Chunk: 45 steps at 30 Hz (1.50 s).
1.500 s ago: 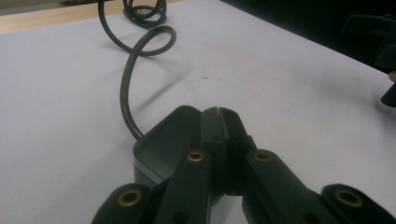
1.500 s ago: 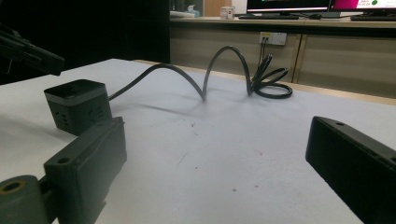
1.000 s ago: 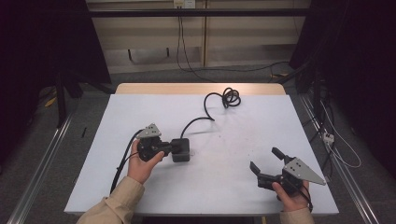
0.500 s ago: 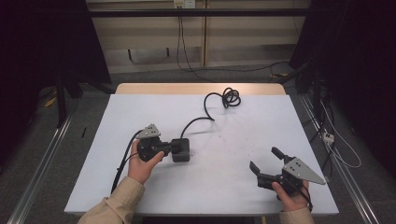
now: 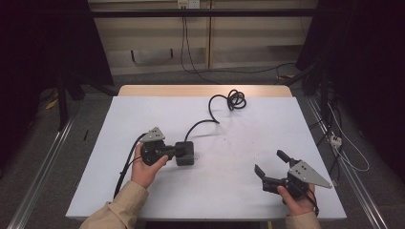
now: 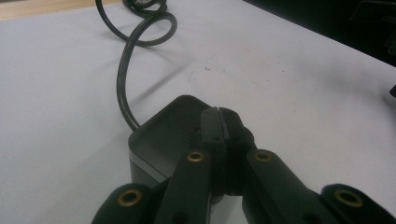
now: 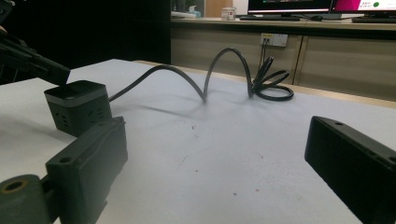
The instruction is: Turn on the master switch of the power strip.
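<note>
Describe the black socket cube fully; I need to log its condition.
The socket cube is a dark plastic block with rounded corners, a grey seam below its top and socket slots on one side. It sits flat on the white table, and its black cable arches away to a coil. The shut left gripper rests on its top.

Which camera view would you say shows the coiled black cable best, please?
The right gripper view: the cable arches in profile to its coil. The high view shows its whole run, but small. The left gripper view crops the coil.
</note>
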Tool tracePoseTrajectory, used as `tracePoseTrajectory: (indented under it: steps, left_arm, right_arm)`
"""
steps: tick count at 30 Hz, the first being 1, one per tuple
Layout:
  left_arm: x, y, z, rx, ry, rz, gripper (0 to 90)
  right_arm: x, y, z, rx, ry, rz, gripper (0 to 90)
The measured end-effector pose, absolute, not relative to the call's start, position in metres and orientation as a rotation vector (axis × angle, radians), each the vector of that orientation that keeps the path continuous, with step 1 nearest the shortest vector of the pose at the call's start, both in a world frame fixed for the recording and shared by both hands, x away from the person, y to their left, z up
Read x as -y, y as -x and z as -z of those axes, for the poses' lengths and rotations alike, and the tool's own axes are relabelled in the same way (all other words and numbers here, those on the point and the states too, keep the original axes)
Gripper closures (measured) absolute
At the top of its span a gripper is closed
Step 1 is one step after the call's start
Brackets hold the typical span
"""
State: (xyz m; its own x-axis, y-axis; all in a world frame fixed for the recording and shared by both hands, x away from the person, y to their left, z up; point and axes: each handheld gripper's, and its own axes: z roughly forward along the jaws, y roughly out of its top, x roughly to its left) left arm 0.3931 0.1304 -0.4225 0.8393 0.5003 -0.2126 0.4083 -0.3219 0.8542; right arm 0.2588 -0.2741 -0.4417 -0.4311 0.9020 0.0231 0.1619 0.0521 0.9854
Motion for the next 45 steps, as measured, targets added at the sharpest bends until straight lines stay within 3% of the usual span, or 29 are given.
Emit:
tracePoseTrajectory:
  steps: [45]
  left_arm:
    - [-0.1293,-0.3937,0.4257,-0.680,-1.955,-0.107,90.0]
  right_arm:
    - [0.2720,-0.2587,0.4405,-1.681,-1.064,-1.434,5.3]
